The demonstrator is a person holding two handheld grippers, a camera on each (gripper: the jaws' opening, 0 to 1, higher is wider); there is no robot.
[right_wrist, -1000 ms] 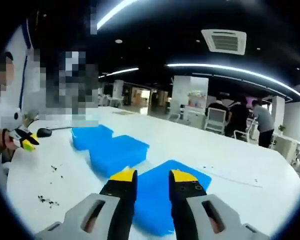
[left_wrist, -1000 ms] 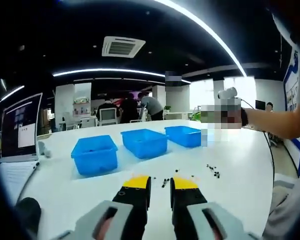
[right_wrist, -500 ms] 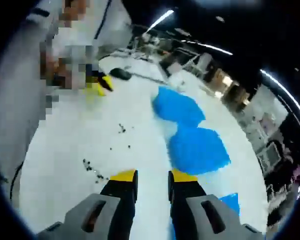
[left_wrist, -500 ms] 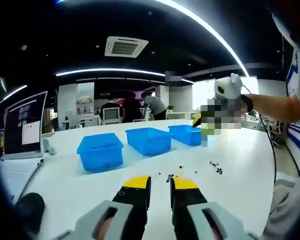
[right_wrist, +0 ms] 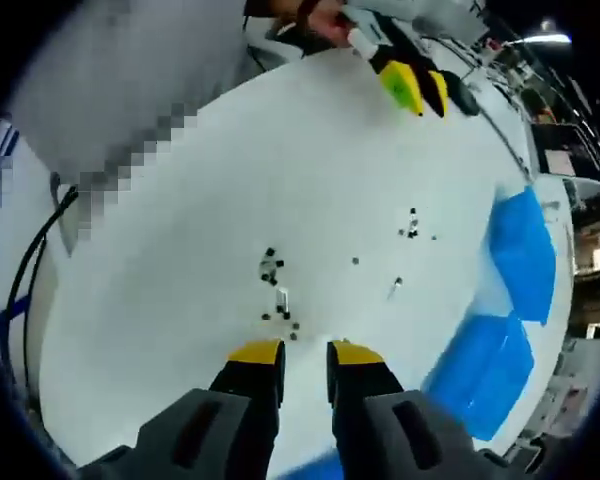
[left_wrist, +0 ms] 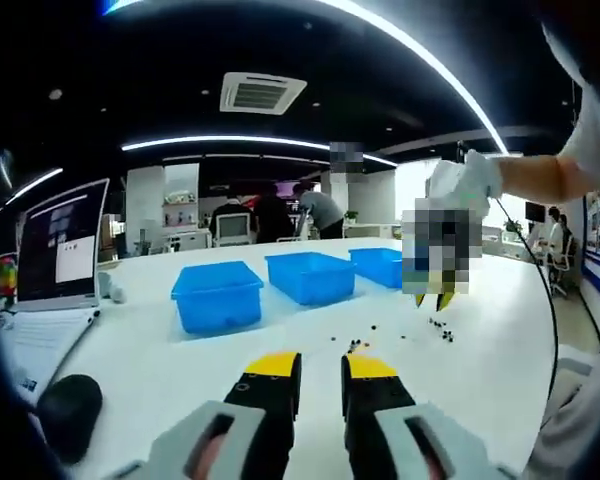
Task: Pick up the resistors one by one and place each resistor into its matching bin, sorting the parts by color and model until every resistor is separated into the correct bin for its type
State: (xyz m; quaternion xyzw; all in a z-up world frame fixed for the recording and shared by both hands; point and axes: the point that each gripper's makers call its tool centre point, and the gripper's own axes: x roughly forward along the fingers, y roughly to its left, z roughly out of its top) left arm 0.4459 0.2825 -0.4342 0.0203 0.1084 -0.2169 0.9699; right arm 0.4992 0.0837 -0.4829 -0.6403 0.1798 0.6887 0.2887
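Small dark resistors (left_wrist: 355, 345) lie scattered on the white table (left_wrist: 180, 370), with another cluster (left_wrist: 441, 330) further right. Three blue bins (left_wrist: 216, 295) (left_wrist: 310, 276) (left_wrist: 380, 265) stand in a row behind them. My left gripper (left_wrist: 321, 368) hovers low in front of the parts, its jaws a narrow gap apart and empty. My right gripper (right_wrist: 306, 358) points down at a resistor cluster (right_wrist: 278, 290) just ahead of its tips, jaws slightly apart with nothing between them. It appears as yellow tips (left_wrist: 435, 298) above the right cluster. More resistors (right_wrist: 412, 225) lie further off.
A laptop (left_wrist: 58, 248), papers (left_wrist: 35, 340) and a black mouse (left_wrist: 68, 415) sit at the left. The left gripper (right_wrist: 418, 90) shows at the top of the right gripper view, two bins (right_wrist: 525, 250) (right_wrist: 480, 370) at its right, a black cable (right_wrist: 30, 280) at the table edge. People stand far back.
The right gripper has swung from facing the bins to pointing down over the scattered resistors, dropping toward the table. The left gripper view has shifted only slightly.
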